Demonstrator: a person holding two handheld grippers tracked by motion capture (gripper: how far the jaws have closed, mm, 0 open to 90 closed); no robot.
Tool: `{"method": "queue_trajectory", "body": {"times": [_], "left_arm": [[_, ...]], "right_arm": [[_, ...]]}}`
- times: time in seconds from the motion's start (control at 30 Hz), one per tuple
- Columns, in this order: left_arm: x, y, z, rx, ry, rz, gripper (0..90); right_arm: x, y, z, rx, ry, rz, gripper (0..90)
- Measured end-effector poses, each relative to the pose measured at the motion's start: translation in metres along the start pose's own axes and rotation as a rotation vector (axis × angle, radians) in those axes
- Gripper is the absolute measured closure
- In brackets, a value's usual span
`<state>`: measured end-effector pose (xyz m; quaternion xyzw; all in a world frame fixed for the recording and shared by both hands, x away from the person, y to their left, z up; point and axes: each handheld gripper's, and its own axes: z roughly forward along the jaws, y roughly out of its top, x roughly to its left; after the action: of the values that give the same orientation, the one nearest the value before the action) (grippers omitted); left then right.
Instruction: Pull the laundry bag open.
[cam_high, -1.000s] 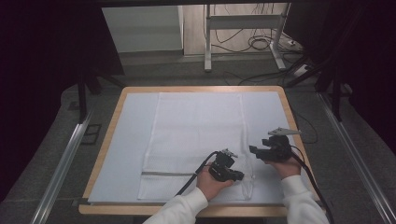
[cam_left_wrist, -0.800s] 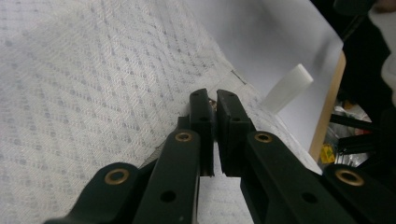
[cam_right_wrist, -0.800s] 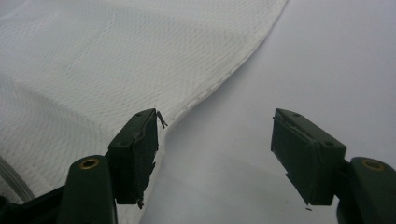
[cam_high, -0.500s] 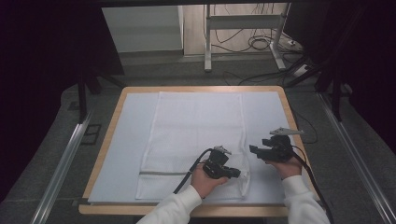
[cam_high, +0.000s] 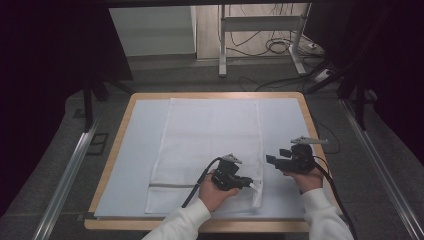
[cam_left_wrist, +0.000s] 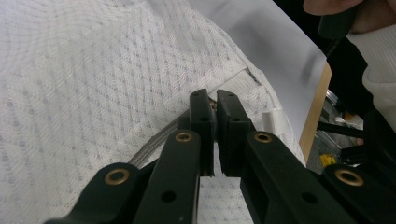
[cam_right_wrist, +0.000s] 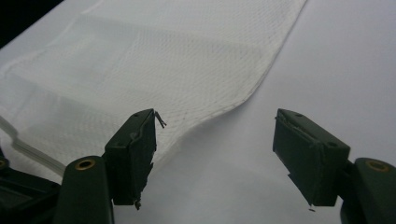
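Note:
A white mesh-weave towel lies lengthwise on the pale mat, with a grey stripe near its front end. My left gripper is low over the towel's front right corner. In the left gripper view its jaws stand pressed together on a raised fold of the towel by the hem. My right gripper hovers just right of the towel's right edge, open and pointing left. In the right gripper view its jaws stand wide apart over bare mat, and the towel's edge bulges up slightly ahead.
The mat covers a wooden table whose rim shows all round. Metal rails run along the floor on both sides. A white desk frame and loose cables stand beyond the far edge.
My left gripper has shifted slightly left, drawing the towel's front right corner with it. The right gripper has stayed nearly still, open.

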<state>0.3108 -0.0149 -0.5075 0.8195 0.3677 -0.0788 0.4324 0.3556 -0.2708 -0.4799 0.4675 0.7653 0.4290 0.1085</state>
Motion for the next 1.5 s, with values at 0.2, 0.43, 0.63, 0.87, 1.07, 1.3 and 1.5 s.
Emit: {"method": "queue_trajectory", "body": {"times": [0.2, 0.43, 0.63, 0.87, 1.07, 1.3, 1.5], "left_arm": [[-0.001, -0.001, -0.006, 0.001, 0.001, 0.018, 86.8], [0.003, -0.002, -0.012, -0.013, -0.012, 0.017, 86.8], [0.003, -0.001, -0.012, -0.014, -0.015, 0.020, 86.8], [0.003, -0.002, -0.011, -0.008, -0.016, 0.033, 86.8], [0.003, -0.002, -0.012, -0.008, -0.017, 0.036, 86.8], [0.003, -0.003, -0.012, -0.010, -0.019, 0.037, 86.8], [0.003, -0.004, -0.013, -0.010, -0.019, 0.042, 86.8]], "right_arm": [[0.006, 0.000, -0.004, 0.013, 0.032, 0.027, 29.0], [0.009, -0.003, -0.010, 0.025, 0.024, 0.071, 29.1], [0.017, -0.003, -0.009, 0.040, 0.050, 0.087, 29.0], [0.026, -0.004, 0.001, 0.094, 0.078, 0.096, 29.1], [0.028, -0.007, 0.012, 0.141, 0.100, 0.124, 29.5], [0.034, -0.009, 0.024, 0.170, 0.119, 0.134, 31.0], [0.038, -0.008, 0.033, 0.191, 0.133, 0.134, 31.6]]}}
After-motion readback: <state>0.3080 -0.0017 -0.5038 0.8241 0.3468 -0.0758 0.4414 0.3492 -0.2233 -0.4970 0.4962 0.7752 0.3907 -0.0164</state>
